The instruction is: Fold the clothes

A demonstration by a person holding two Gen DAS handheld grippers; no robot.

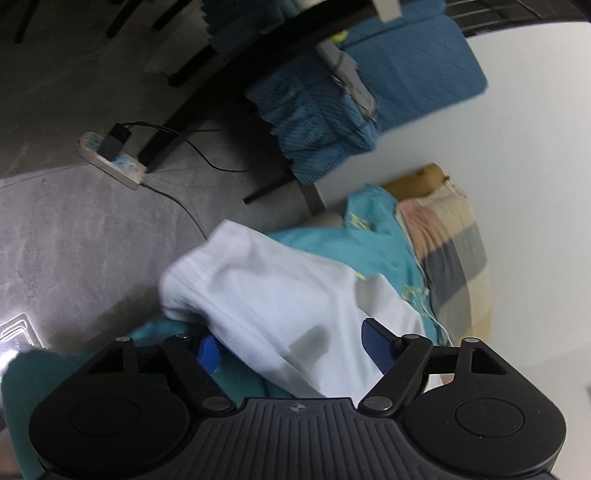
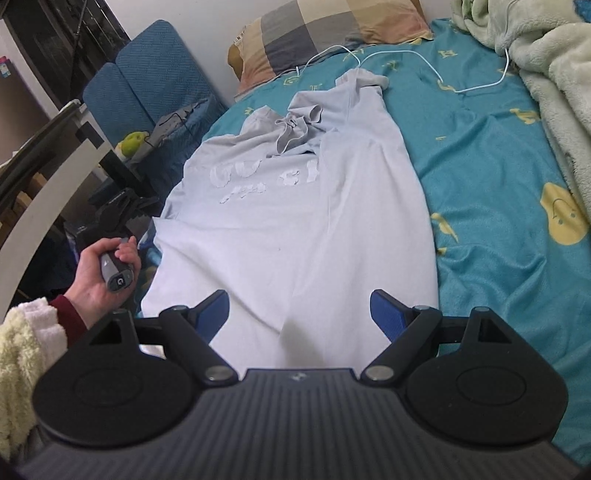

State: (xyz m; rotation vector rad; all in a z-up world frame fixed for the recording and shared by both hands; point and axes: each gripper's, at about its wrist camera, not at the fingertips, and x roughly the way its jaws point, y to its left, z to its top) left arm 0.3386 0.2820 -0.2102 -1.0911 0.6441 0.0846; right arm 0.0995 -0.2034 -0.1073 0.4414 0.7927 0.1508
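A pale grey-white hoodie [image 2: 295, 206] lies lengthwise on the teal bed sheet [image 2: 491, 177], hood at the far end, its right side folded in over the middle. My right gripper [image 2: 299, 314] is open above the near hem, with cloth between its blue pads [image 2: 386, 314]. In the left wrist view, my left gripper [image 1: 291, 347] is open at the bed's left edge, and the hoodie's sleeve or side [image 1: 266, 295] lies between its fingers [image 1: 376, 343]. The left gripper [image 2: 122, 210] also shows in the right wrist view, held by a hand [image 2: 107, 269].
A checked pillow [image 2: 325, 33] lies at the head of the bed, with a white cable [image 2: 424, 62] across the sheet. A fluffy pale blanket [image 2: 546, 74] is piled on the right. Blue cushions [image 2: 147, 88] and a power strip [image 1: 110, 158] on the grey floor are left of the bed.
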